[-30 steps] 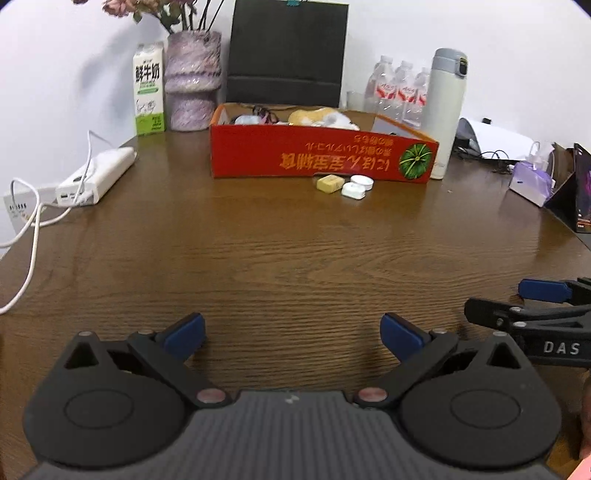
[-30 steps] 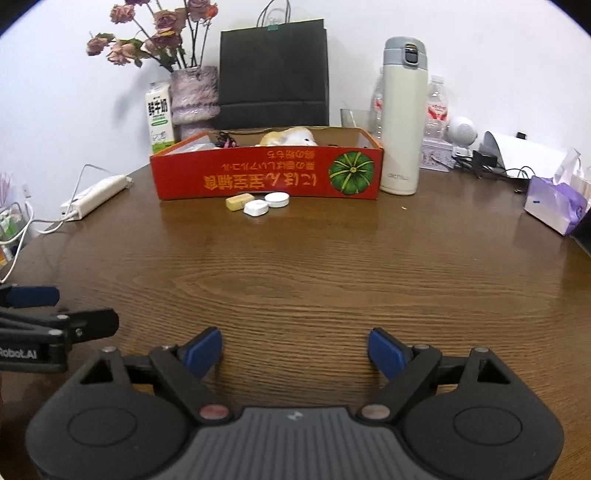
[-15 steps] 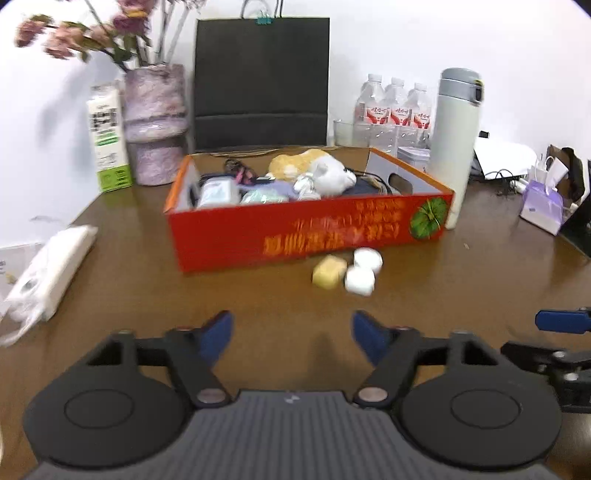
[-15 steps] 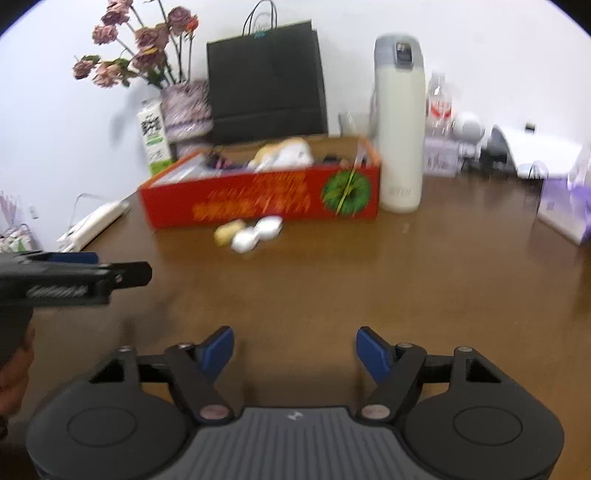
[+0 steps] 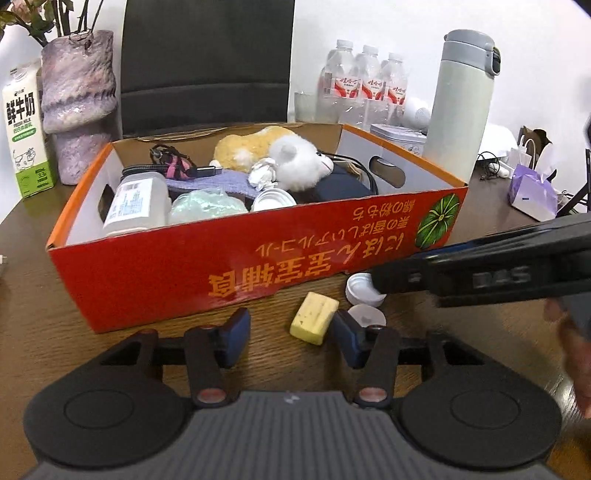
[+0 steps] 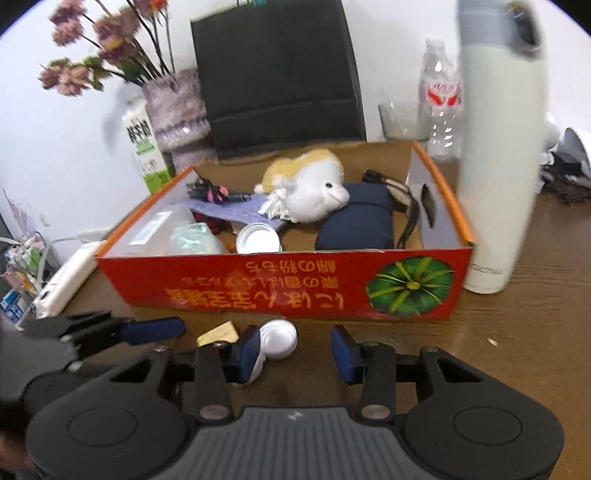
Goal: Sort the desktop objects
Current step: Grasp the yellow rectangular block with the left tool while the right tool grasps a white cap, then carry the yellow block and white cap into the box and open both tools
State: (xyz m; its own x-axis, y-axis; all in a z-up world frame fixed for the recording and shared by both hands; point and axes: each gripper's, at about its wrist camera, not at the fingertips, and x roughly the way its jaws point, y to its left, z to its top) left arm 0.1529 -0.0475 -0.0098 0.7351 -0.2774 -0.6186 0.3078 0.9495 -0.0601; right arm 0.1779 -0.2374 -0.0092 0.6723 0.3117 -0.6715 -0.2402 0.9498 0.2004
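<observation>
The brown wooden bench [image 5: 498, 229] stands at a white wall [image 5: 388, 22]. At 12 o'clock on it is a red box [image 5: 177, 273], open on top and full of things, with a plush toy [image 5: 295, 162] inside. At 2 o'clock stands a pale flask [image 5: 461, 103]. Just before the box lie a yellow block [image 5: 314, 322] and two white caps [image 6: 277, 338], close together. The left claw [image 5: 290, 336] is released, the block between its fingers. The right claw [image 6: 293, 352] is released too, one cap at its left finger.
</observation>
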